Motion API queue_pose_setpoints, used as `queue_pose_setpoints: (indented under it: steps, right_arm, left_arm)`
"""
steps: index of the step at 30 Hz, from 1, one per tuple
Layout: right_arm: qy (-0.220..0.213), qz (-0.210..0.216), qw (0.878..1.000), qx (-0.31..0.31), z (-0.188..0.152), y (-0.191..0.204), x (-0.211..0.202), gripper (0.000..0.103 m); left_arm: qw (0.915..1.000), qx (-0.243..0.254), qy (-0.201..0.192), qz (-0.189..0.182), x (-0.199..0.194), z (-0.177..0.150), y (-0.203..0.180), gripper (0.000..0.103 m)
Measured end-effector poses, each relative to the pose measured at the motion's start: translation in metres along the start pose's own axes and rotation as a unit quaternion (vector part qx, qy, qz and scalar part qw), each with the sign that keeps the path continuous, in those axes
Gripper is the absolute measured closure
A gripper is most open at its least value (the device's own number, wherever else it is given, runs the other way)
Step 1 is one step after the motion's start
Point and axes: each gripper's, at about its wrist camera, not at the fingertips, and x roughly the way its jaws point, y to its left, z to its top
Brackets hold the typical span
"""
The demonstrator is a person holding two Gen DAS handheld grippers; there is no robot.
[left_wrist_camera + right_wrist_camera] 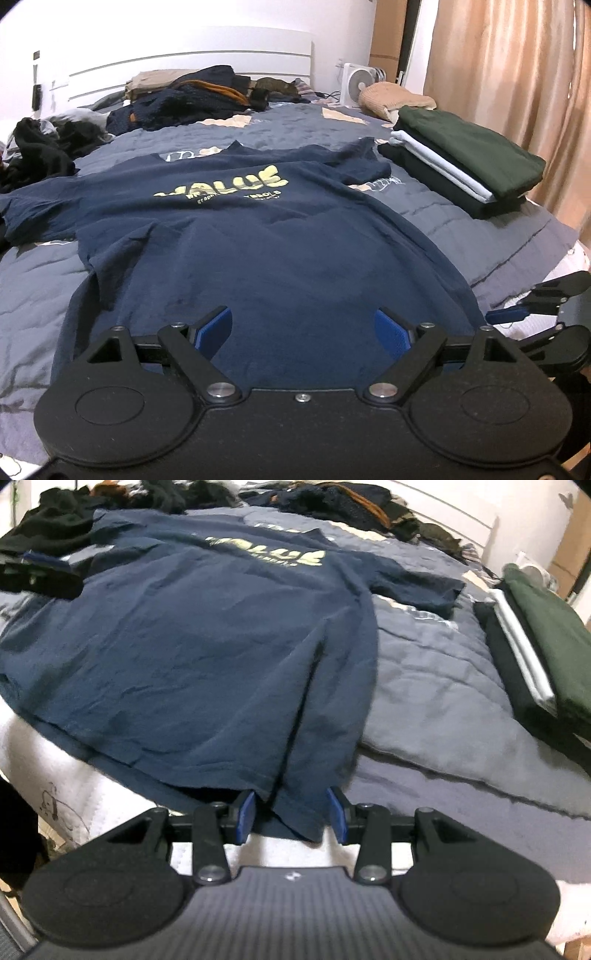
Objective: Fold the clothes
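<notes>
A navy T-shirt [258,229] with a yellow "VALUE" print lies spread face up on the bed, collar toward the headboard. My left gripper [303,328] is open just above the shirt's bottom hem, its blue pads wide apart and nothing pinched. In the right wrist view the same T-shirt [207,646] runs to the mattress edge. My right gripper [291,816] stands open at the hem's right corner, which hangs loosely between the pads with a crease running up from it. The right gripper [509,314] also shows at the far right of the left wrist view.
A folded stack [465,162] of dark green, white and black garments sits on the right side of the blue quilt [37,295]. Unfolded dark clothes [192,96] are piled by the white headboard, with more black clothes [37,151] at the left. A curtain [517,74] hangs at the right.
</notes>
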Motion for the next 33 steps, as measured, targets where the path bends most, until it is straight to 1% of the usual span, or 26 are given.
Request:
queue_pose_setpoints:
  steps: [3, 5, 6, 7, 9, 10, 13, 14, 17, 21, 22, 23, 26, 29, 33]
  right_arm:
    - [0.000, -0.007, 1.000, -0.031, -0.001, 0.008, 0.010, 0.063]
    - [-0.003, -0.010, 0.999, -0.035, 0.000, 0.008, 0.013, 0.067]
    - [-0.003, -0.014, 0.999, -0.029, 0.000, 0.006, 0.013, 0.075]
    - [-0.003, -0.022, 1.000, -0.021, 0.001, 0.004, 0.011, 0.091]
    - [-0.009, -0.035, 0.999, 0.005, 0.003, -0.004, 0.001, 0.100]
    - [-0.021, -0.040, 0.999, 0.024, 0.004, -0.010, -0.010, 0.102]
    - [-0.060, -0.052, 0.993, 0.088, 0.008, -0.031, -0.046, 0.103]
    - [-0.078, -0.050, 0.989, 0.118, 0.008, -0.041, -0.061, 0.103]
    - [-0.102, -0.025, 0.978, 0.181, 0.005, -0.064, -0.088, 0.103]
    - [-0.075, -0.020, 0.992, 0.102, 0.003, -0.053, -0.079, 0.102]
    - [-0.068, -0.010, 0.994, 0.090, 0.004, -0.048, -0.073, 0.099]
    - [-0.061, 0.001, 0.995, 0.077, 0.005, -0.042, -0.067, 0.099]
    - [-0.047, 0.020, 0.998, 0.044, 0.005, -0.029, -0.052, 0.099]
    - [-0.036, 0.030, 0.999, 0.014, 0.004, -0.018, -0.040, 0.098]
    - [-0.033, 0.038, 0.999, -0.010, -0.001, -0.013, -0.033, 0.092]
  left_arm:
    - [1.0000, -0.003, 0.000, 0.002, 0.000, 0.001, 0.001, 0.020]
    - [1.0000, -0.006, -0.001, 0.004, 0.000, 0.001, 0.002, 0.020]
    - [1.0000, -0.007, -0.002, 0.004, 0.000, 0.002, 0.002, 0.020]
    - [0.9999, -0.009, -0.003, 0.005, -0.001, 0.002, 0.003, 0.020]
    - [0.9999, -0.013, -0.005, 0.006, -0.001, 0.003, 0.005, 0.020]
    - [0.9998, -0.015, -0.006, 0.007, -0.002, 0.004, 0.006, 0.020]
    - [0.9996, -0.025, -0.009, 0.009, -0.003, 0.006, 0.011, 0.019]
    - [0.9995, -0.028, -0.009, 0.008, -0.002, 0.007, 0.012, 0.019]
    - [0.9993, -0.034, -0.012, 0.009, -0.001, 0.009, 0.014, 0.019]
    - [0.9993, -0.036, -0.005, 0.008, 0.001, 0.009, 0.015, 0.019]
    - [0.9994, -0.034, -0.005, 0.008, 0.001, 0.009, 0.013, 0.019]
    - [0.9995, -0.030, -0.005, 0.007, 0.000, 0.010, 0.012, 0.019]
    - [0.9998, -0.022, -0.005, -0.002, -0.004, 0.011, 0.005, 0.019]
    - [0.9997, -0.008, -0.002, -0.023, -0.005, 0.010, -0.006, 0.019]
    - [0.9986, 0.016, 0.011, -0.050, -0.002, 0.006, -0.025, 0.019]
